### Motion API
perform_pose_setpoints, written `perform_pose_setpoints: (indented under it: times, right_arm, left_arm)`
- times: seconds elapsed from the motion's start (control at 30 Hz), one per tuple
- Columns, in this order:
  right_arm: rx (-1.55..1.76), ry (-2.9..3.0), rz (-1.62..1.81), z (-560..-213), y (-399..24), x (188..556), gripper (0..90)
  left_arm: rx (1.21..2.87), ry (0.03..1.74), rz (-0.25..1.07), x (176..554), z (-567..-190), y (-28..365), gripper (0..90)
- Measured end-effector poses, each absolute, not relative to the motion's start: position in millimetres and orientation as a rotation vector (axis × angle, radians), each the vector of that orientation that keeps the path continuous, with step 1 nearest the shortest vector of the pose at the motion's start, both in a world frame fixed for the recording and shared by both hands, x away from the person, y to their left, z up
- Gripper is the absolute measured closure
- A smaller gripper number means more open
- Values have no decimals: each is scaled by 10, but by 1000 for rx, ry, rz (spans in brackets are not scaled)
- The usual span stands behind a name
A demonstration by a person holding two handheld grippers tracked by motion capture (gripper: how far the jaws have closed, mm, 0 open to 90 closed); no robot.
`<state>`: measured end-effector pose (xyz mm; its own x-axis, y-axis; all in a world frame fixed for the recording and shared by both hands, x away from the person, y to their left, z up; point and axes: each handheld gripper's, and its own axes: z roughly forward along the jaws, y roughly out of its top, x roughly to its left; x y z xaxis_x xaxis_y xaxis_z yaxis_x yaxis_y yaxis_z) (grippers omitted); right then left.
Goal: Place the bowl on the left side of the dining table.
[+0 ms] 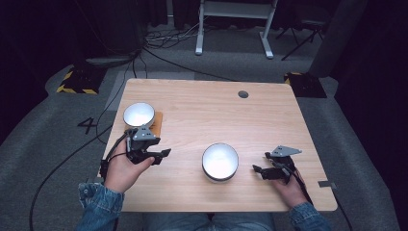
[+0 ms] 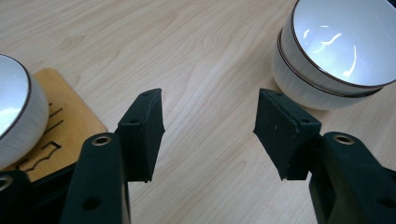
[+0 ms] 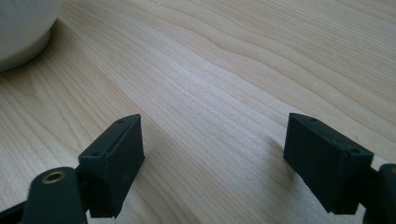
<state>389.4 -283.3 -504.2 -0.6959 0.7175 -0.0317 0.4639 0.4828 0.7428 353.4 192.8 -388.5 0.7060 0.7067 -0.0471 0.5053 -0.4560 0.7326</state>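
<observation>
Now the left gripper (image 1: 162, 156), open and empty, faces the stacked bowls (image 1: 220, 161) mid-frame; the right gripper (image 1: 257, 170), also open, waits nearer.

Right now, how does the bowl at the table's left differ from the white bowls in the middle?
The left bowl is a single bowl resting on a wooden coaster; the middle bowls are two nested ones, as the left gripper view shows, sitting straight on the table. The left bowl sits farther from the person, just beyond the left gripper; the middle bowls lie between both grippers. Both are white, ribbed outside, with dark rims.
</observation>
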Motion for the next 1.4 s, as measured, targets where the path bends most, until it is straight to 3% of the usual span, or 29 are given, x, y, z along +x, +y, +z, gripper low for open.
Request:
perform_pose_setpoints:
  times: [0.83, 1.4]
  right_arm:
    - [1000, 2395, 1052, -5041, -2830, 3889, 200]
    - [999, 2397, 1053, -5040, -2829, 3887, 200]
  left_arm:
    - [2221, 977, 258, 3357, -4469, 1871, 401]
    - [2257, 892, 172, 3343, -4765, 1654, 364]
